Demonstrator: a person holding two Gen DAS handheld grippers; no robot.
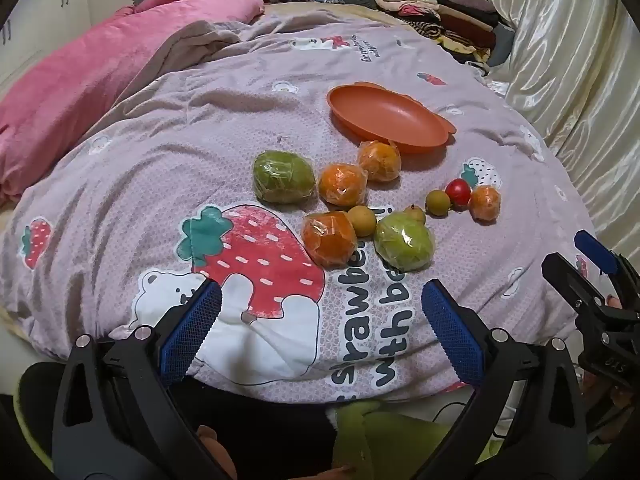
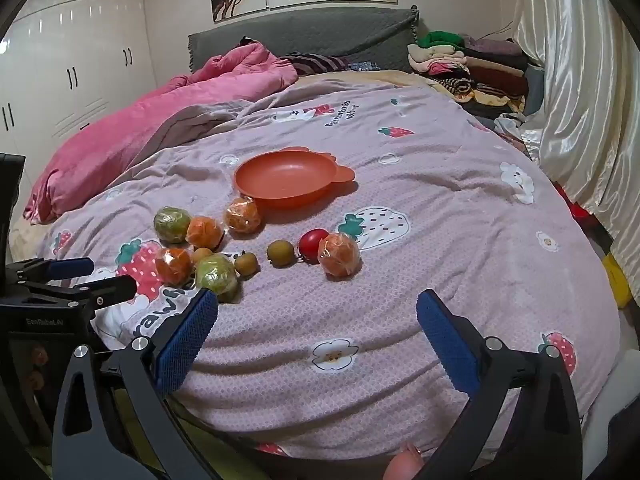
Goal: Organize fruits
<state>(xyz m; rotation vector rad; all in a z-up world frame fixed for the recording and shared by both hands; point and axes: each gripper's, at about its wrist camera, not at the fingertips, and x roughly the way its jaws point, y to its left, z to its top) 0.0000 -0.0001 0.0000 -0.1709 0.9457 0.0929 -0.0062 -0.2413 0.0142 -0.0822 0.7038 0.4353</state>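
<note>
We hold the left gripper (image 1: pixel 320 320) and right gripper (image 2: pixel 316 320) with jaws apart, holding nothing; the wrapped fruits (image 1: pixel 340 190) lie on the bed (image 1: pixel 160 160), near the orange plate (image 1: pixel 384 118)

The bed (image 2: pixel 440 264) was covered by a mauve strawberry-print quilt (image 1: pixel 120 200). On it lay an orange plate (image 1: pixel 384 116), and near its rim four wrapped oranges (image 1: pixel 343 184), two wrapped green fruits (image 1: pixel 283 176), three small brown fruits (image 1: pixel 437 201) and one red fruit (image 1: pixel 458 191). A pink blanket (image 2: pixel 132 136) lay bunched along one side, and folded clothes (image 2: pixel 460 68) were stacked at the far corner.
</note>
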